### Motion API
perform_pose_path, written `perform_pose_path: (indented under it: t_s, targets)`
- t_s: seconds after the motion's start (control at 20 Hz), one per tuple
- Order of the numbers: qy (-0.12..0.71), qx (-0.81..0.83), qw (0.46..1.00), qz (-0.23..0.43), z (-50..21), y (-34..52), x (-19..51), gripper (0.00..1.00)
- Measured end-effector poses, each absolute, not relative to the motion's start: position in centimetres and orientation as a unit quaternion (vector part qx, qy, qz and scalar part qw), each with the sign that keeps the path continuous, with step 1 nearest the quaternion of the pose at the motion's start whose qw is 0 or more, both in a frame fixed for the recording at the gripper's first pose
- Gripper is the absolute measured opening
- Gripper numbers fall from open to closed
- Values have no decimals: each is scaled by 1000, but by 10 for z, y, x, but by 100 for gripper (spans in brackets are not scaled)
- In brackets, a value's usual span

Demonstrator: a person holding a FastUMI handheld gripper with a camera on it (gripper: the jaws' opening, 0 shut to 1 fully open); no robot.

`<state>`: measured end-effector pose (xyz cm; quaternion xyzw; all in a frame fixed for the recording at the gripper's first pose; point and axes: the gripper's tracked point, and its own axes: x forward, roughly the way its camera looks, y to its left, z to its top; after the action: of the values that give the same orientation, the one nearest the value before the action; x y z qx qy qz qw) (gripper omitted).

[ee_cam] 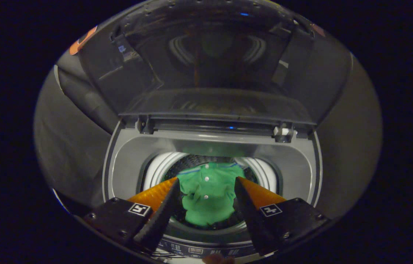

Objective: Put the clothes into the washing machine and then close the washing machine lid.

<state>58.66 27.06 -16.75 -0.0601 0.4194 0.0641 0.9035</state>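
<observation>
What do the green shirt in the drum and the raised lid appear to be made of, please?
Green shirt: soft knit-looking fabric, matte, creased, with small buttons. Lid: likely dark tinted glass or plastic, glossy, reflecting the drum. The gripper hangs open above the shirt.

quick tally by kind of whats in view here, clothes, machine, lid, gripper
green shirt, lying in the drum: 1
washing machine: 1
lid, raised open: 1
gripper, open above the drum, fingers either side of the shirt, not touching it: 1
total: 4
</observation>
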Motion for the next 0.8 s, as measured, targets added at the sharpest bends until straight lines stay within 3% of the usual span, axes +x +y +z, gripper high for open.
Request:
perform_pose_path:
  t_s: [0.45,0.8]
  targets:
    - [404,-64,908,91,-144,275,561,92]
    - [340,-64,931,113,-77,269,536,92]
